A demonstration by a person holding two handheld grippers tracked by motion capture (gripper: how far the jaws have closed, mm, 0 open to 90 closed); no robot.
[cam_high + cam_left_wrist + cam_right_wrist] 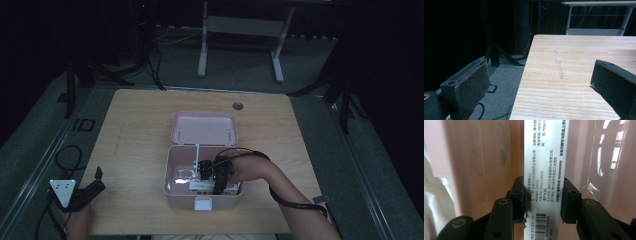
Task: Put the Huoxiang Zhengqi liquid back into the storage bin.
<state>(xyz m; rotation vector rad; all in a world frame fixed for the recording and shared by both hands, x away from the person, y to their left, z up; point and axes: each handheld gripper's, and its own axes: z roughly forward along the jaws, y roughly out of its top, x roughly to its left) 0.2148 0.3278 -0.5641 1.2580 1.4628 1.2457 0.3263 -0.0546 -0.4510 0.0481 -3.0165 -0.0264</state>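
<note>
Right, down at the near edge of the wooden table (pixel 140 115), well to the left of the pink box (pixel 172 172), the left gripper (pixel 92 187) sits with its jaws spread wide and nothing between them; from its own camera the two black pads (pixel 471 86) frame bare wood and a faint strip of tape (pixel 558 65). Moving in toward the pink box, the person's right forearm (pixel 270 175) reaches over the box's near right corner, and the right gripper (pixel 543 202) is inside the box, jaws clamped on a slim white carton (pixel 544 170) printed with text and a barcode. That carton stands lengthwise between the pads, pink wall behind it. Some white things (pixel 200 185) lie along the box's near wall, too dim to name. Beyond the box, its lid (pixel 205 127) stands open, hinged back. Farther still, a small round hole (pixel 237 106) marks the tabletop.
</note>
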